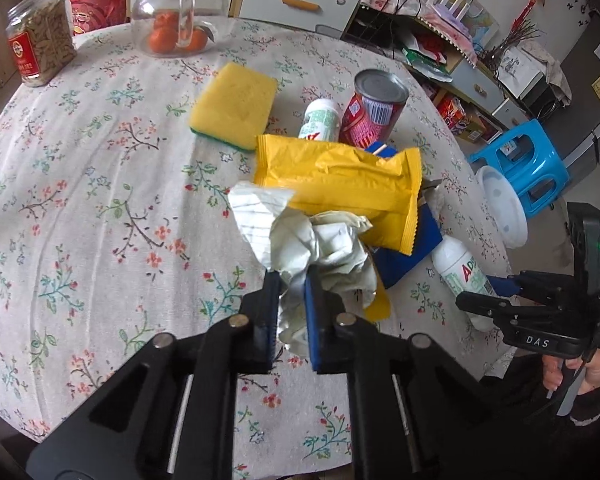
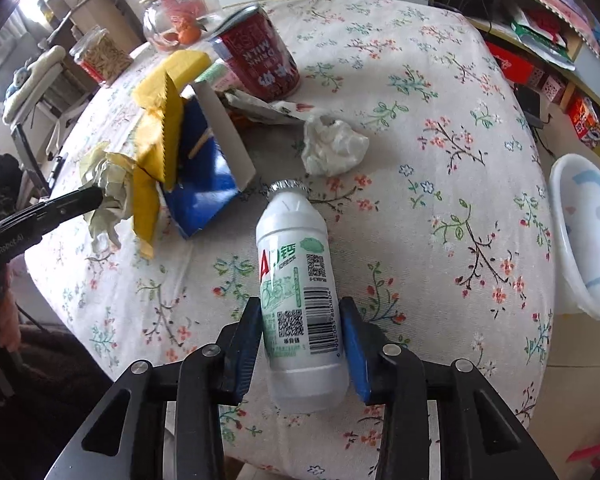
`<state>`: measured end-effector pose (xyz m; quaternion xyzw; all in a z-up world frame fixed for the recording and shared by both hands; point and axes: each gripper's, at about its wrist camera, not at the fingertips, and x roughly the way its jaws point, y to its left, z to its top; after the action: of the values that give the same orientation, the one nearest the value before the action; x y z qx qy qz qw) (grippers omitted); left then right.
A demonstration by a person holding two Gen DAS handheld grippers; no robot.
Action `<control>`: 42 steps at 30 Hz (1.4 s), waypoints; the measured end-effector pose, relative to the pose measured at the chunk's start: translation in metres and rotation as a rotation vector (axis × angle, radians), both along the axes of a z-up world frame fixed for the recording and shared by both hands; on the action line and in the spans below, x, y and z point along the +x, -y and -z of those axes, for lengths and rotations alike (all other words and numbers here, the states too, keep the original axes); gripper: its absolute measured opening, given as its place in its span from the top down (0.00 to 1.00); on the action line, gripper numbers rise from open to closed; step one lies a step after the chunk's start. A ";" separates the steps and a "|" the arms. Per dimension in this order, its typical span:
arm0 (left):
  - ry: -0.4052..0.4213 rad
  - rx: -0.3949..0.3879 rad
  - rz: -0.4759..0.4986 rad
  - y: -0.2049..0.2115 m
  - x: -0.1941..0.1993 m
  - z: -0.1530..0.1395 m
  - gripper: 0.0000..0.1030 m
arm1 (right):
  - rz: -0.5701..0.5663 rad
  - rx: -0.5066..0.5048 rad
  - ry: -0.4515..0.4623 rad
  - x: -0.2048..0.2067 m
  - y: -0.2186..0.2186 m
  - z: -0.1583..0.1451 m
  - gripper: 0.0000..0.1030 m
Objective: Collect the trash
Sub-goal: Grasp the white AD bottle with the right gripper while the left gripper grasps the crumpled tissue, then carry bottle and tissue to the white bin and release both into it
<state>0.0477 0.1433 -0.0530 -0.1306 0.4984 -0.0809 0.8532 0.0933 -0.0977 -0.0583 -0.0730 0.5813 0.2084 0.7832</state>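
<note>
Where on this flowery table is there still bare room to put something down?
Bare cloth lies left of the yellow sponge and crumpled paper, and between the tissue wad and white basin. The middle, around the red can, is crowded.

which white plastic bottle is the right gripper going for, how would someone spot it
On the round table with the floral cloth, look near the edge by the white plastic basin. The white plastic bottle with green print lies on its side between the right gripper's blue pads, foil cap pointing at a crumpled white tissue; the other such bottle stands beside the red can.
</note>
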 end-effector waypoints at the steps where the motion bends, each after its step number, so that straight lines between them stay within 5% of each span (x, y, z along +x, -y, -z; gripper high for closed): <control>1: 0.008 -0.002 -0.004 -0.002 -0.003 -0.003 0.87 | -0.003 0.003 0.007 -0.001 0.000 -0.003 0.63; 17: 0.101 -0.034 -0.008 0.009 0.002 -0.040 0.87 | 0.093 0.100 0.101 0.012 0.038 -0.055 0.63; 28: 0.125 -0.030 0.140 0.090 0.042 -0.051 0.87 | 0.337 0.154 0.116 0.055 0.135 -0.079 0.63; 42: 0.102 -0.048 0.244 0.184 0.093 -0.046 0.87 | 0.587 0.191 0.083 0.074 0.251 -0.073 0.63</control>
<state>0.1410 -0.0410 -0.0070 -0.0851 0.4646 -0.2024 0.8579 0.1677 -0.3483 0.0147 0.1635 0.5228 0.0240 0.8363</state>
